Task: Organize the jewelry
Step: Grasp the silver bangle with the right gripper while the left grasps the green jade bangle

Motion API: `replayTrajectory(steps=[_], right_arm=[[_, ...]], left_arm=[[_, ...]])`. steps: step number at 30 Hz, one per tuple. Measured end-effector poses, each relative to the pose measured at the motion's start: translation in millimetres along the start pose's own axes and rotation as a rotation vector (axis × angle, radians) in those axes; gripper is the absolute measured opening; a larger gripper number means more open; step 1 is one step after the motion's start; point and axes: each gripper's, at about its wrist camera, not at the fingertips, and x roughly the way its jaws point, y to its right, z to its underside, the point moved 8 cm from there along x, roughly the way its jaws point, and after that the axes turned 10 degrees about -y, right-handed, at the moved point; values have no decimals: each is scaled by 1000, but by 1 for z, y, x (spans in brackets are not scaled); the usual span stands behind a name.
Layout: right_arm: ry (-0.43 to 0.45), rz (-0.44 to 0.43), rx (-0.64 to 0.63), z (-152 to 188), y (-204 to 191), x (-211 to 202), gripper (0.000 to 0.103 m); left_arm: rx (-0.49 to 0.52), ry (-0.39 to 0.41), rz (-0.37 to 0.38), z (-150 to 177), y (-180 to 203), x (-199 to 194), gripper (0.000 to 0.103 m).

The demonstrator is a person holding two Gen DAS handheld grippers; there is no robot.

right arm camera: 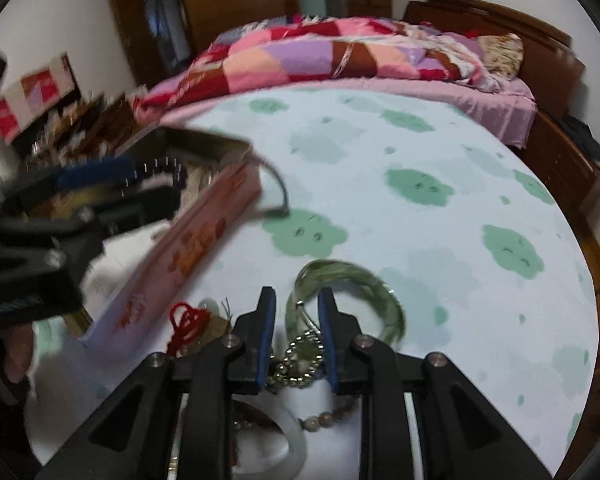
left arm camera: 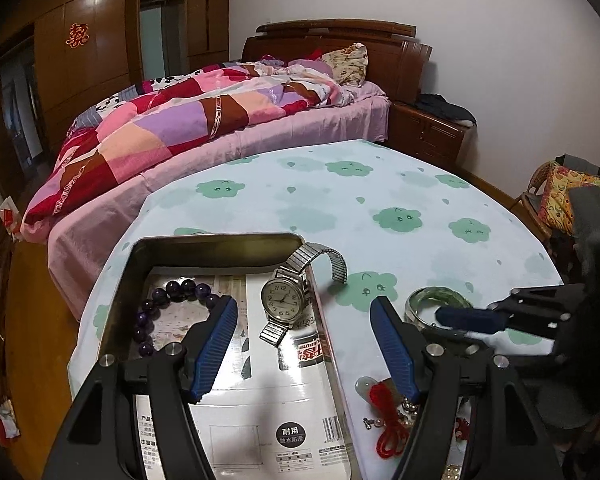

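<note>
A metal tin box [left arm camera: 220, 242] sits on the table and holds a purple bead bracelet [left arm camera: 156, 304] and a silver wristwatch [left arm camera: 284, 300], whose band hangs over the right rim. My left gripper [left arm camera: 304, 316] is open and empty above the box. A green jade bangle [left arm camera: 436, 300] lies right of the box; it also shows in the right wrist view [right arm camera: 364, 280]. My right gripper [right arm camera: 296, 300] is partly open, its fingers astride the bangle's near edge and a silver chain [right arm camera: 300, 356]. A red cord pendant [left arm camera: 384, 396] lies near the box.
The round table has a pale cloth with green clouds [left arm camera: 380, 200]. A white bangle [right arm camera: 272, 440] and a bead bracelet [right arm camera: 332, 412] lie under my right gripper. A bed with a patchwork quilt [left arm camera: 180, 120] stands beyond the table. A chair [left arm camera: 556, 192] stands at right.
</note>
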Motion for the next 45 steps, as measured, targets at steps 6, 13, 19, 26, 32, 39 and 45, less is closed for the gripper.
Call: replayTrajectory(steps=[6, 13, 19, 26, 32, 39, 45], right_arm=[[-3, 34, -12, 2, 4, -1, 8], [111, -3, 62, -1, 17, -31, 9], [175, 44, 123, -2, 38, -49, 9], [183, 59, 159, 4, 56, -47, 9], [186, 45, 166, 9, 59, -42, 9], [201, 44, 163, 11, 57, -45, 9], [225, 54, 178, 8, 60, -54, 9]], left_arm=[[6, 1, 9, -2, 2, -1, 69], [39, 3, 19, -7, 19, 0, 69], [103, -15, 24, -14, 47, 12, 69], [160, -114, 13, -11, 76, 51, 69], [190, -183, -21, -1, 85, 67, 61], [178, -236, 28, 6, 89, 76, 7], [138, -178, 109, 6, 84, 52, 6]])
